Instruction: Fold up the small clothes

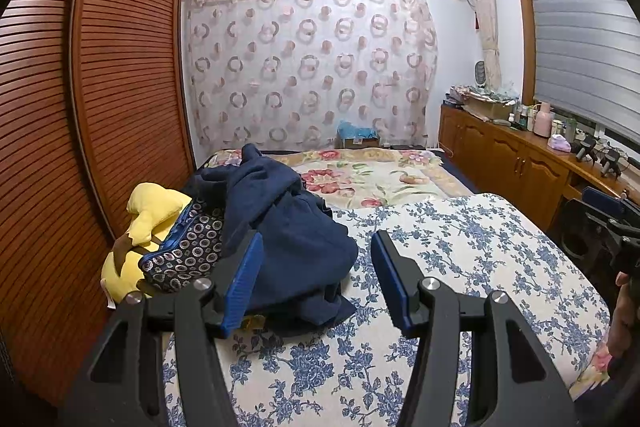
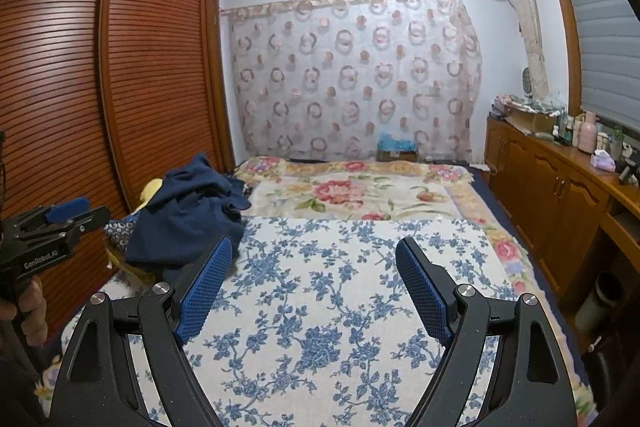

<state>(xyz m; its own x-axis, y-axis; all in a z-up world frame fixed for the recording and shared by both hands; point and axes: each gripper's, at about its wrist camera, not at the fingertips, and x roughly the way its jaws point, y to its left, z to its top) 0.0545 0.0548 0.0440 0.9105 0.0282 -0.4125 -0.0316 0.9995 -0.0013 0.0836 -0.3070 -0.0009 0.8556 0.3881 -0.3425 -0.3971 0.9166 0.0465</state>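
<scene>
Both fingers (image 1: 316,251) (image 2: 316,259) apart, empty, over bare floral cloth (image 2: 320,307); navy clothes (image 1: 288,235) at left edge.

The bed (image 2: 460,195) carries a white cloth (image 2: 320,307) with blue flowers, spread flat just ahead of and under both tools. Beyond it, further from the tools, lies a cream blanket (image 2: 360,191) with red flowers. To the left of the left tool a heap of navy clothes (image 1: 288,227) rests on the cloth's left edge, leaning against a patterned bag (image 1: 188,251) and a yellow plush (image 1: 152,211) (what is under the plush cannot be made out).
</scene>
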